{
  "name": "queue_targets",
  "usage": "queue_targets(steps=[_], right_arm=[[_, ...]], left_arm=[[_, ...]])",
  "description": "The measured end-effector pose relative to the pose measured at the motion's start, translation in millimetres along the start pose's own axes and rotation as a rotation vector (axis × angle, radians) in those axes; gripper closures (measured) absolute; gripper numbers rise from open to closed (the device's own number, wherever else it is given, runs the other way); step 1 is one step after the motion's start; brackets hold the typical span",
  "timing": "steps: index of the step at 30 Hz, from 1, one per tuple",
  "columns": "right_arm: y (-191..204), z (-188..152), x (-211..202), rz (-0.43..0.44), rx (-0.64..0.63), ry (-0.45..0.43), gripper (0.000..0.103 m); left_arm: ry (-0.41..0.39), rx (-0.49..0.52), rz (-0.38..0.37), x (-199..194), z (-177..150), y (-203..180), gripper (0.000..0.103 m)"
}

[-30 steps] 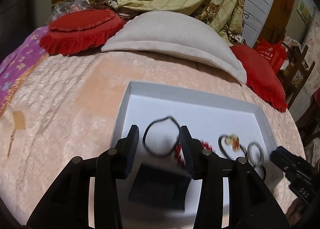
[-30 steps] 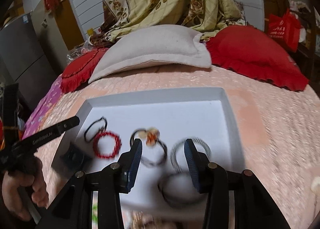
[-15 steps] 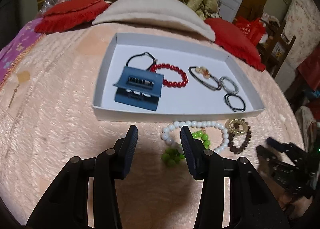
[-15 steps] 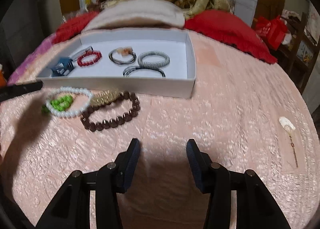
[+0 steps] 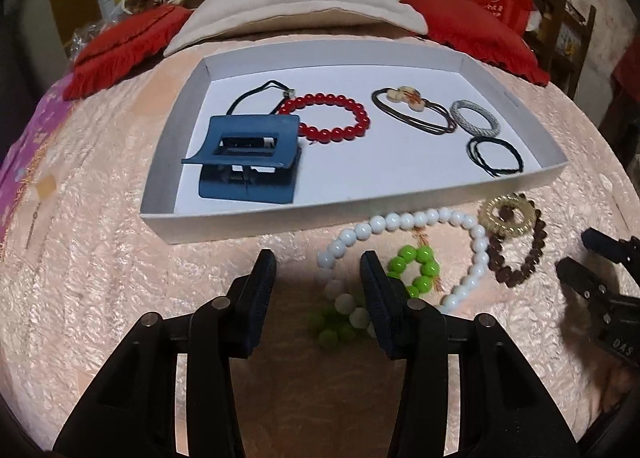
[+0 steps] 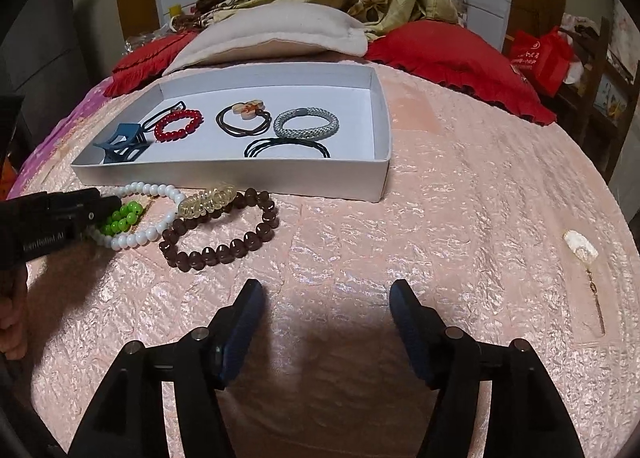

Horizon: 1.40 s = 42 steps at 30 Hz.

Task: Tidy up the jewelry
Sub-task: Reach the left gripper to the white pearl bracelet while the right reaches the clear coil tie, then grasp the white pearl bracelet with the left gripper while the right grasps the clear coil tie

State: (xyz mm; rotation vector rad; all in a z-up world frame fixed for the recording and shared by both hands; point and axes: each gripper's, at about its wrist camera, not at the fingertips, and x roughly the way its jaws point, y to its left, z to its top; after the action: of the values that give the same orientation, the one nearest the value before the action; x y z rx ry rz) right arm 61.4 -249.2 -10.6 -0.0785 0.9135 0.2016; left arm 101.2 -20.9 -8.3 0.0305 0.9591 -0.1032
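A white tray (image 5: pixel 554 170) on the pink bedspread holds a blue hair claw (image 5: pixel 246 156), a red bead bracelet (image 5: pixel 332 116), hair ties and a grey braided band (image 5: pixel 474 122). In front of the tray lie a white bead necklace (image 5: pixel 404 222), a green bead bracelet (image 5: pixel 418 268), a gold coil tie (image 5: pixel 508 214) and a brown bead bracelet (image 6: pixel 224 238). My left gripper (image 5: pixel 318 278) is open and empty, just left of the green and white beads. My right gripper (image 6: pixel 326 304) is open and empty over bare bedspread, nearer than the brown bracelet.
A beige pillow (image 6: pixel 272 34) and red cushions (image 6: pixel 452 54) lie behind the tray. A small white-tipped pin (image 6: pixel 582 254) lies on the bedspread at the right. A wooden chair with a red bag (image 6: pixel 540 58) stands past the bed's right edge.
Both grippers have pulled back from over the tray to the bedspread in front of it. The right gripper's jaws have spread wider. The left gripper has moved closer to the loose beads.
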Motion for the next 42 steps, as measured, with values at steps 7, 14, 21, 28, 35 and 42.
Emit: queue_targets(steps=[7, 14, 21, 28, 35, 42], right_arm=[[8, 7, -17, 0.076, -0.001, -0.100, 0.040], [33, 22, -19, 0.208, -0.078, -0.161, 0.041], [49, 45, -2, 0.212, -0.144, -0.149, 0.041], [61, 48, 25, 0.202, -0.205, -0.081, 0.046], [55, 50, 36, 0.232, -0.156, -0.057, 0.058], [57, 49, 35, 0.217, -0.171, -0.056, 0.059]], left_arm=[[0.011, 0.018, -0.072, -4, -3, -4, 0.095], [-0.030, -0.017, -0.096, -20, 1, 6, 0.095], [-0.025, -0.024, -0.090, -21, -1, 12, 0.095], [-0.015, -0.032, -0.081, -18, -1, 15, 0.095], [-0.010, -0.028, -0.079, -16, 0, 14, 0.095], [0.002, -0.030, -0.074, -12, -1, 14, 0.095]])
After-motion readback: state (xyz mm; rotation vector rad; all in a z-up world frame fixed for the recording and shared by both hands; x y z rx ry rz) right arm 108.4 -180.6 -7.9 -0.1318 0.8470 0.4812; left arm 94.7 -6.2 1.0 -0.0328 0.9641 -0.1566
